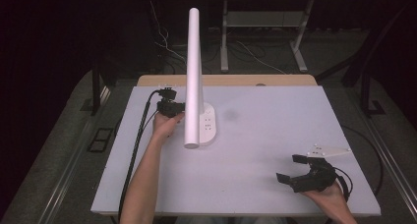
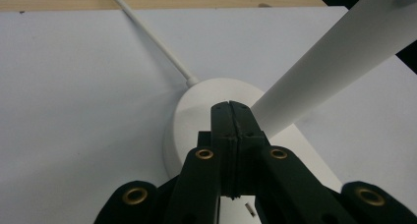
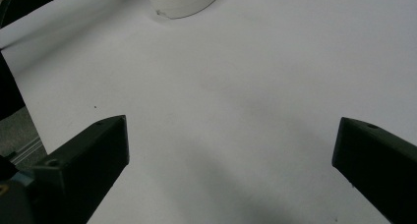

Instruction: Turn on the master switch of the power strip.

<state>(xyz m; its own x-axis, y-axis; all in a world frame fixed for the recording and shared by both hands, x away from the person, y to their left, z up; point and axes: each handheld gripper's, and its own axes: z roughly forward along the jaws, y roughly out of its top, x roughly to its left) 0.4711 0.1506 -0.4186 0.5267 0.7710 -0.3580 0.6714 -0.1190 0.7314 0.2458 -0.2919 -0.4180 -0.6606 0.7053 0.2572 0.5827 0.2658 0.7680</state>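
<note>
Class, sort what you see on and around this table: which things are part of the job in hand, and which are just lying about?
In the job:
- lamp
- lamp base
- left gripper, shut at the base
- right gripper, open, hovering

Lying about:
- table
- lamp cord
- floor cables

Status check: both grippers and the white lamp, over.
Left gripper shut, fingers pressed together at the white desk lamp, above its oval base. Right gripper open, off the lamp, over bare white table. Nothing in the way.
</note>
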